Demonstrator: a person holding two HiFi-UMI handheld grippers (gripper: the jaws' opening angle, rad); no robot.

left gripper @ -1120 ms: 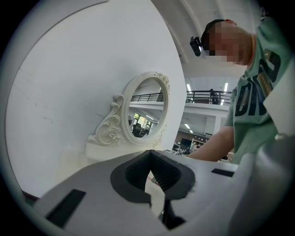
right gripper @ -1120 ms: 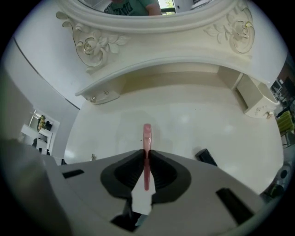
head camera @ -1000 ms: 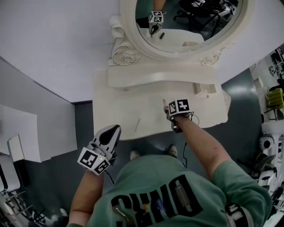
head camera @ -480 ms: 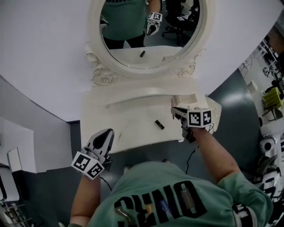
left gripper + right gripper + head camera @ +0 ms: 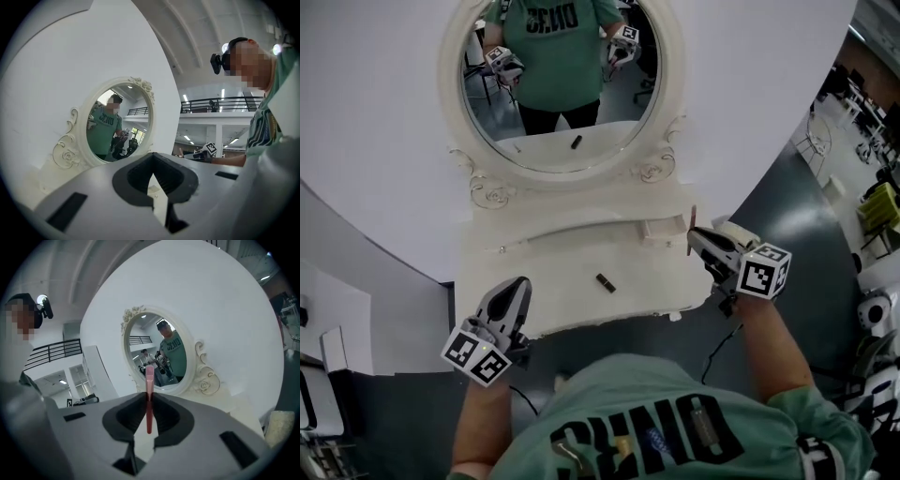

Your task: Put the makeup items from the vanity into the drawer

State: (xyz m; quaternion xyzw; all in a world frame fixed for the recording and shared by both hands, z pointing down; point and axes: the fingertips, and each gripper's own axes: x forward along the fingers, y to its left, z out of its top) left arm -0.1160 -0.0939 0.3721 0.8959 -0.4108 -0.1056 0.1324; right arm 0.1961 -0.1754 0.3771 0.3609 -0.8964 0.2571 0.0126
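Slim pink makeup stick [image 5: 149, 380] sits pinched in our right gripper [image 5: 149, 401] just right of the small white vanity drawer [image 5: 661, 228], our left gripper [image 5: 152, 161] closed empty, so we should centre it over the drawer before letting go.

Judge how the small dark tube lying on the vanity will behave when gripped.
The tube looks short, rigid and probably light. Lying flat on the smooth vanity, it may roll or skid if nudged. Being narrow, it likely needs a centred pinch.

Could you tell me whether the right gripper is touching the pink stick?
Touching. The right gripper view shows the right gripper clamped on the pink stick.
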